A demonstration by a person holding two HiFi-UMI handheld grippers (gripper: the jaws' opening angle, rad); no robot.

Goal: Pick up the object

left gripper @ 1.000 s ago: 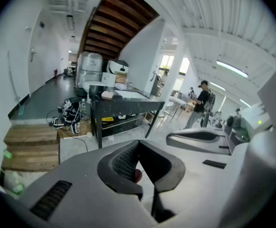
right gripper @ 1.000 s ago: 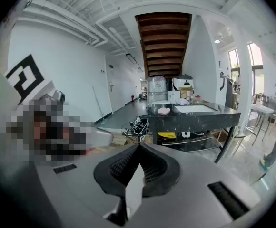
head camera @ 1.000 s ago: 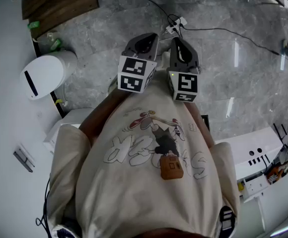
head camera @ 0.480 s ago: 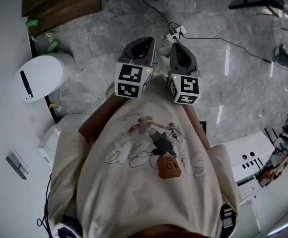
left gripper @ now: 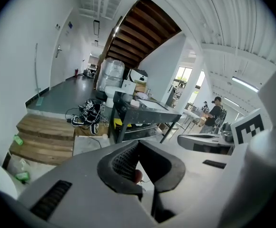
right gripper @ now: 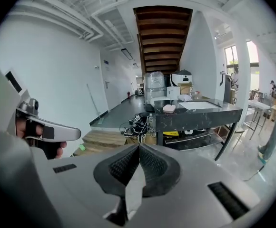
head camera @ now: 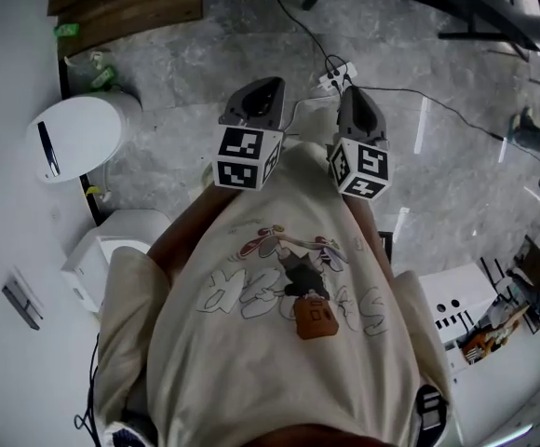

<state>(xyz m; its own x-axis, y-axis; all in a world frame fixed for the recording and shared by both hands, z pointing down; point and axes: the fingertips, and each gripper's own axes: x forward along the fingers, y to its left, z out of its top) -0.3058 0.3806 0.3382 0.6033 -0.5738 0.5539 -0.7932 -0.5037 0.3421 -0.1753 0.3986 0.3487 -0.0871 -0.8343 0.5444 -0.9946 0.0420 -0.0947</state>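
Jaws shut and empty, left gripper (head camera: 267, 83) and right gripper (head camera: 355, 92) hover side by side over the floor (head camera: 186, 73), seemingly with no object yet in reach.

Grey marble floor (head camera: 456, 156) all around, with a white power strip (head camera: 337, 74) and its black cable trailing across it. Wooden steps (head camera: 126, 7) sit up in the corner, and a round white bin-looking thing (head camera: 74, 138) is by the wall. Further off there's a dark marble-topped desk (right gripper: 195, 112) below a wooden staircase (right gripper: 162, 30), with a tangle of cables (right gripper: 137, 121) just beside it.
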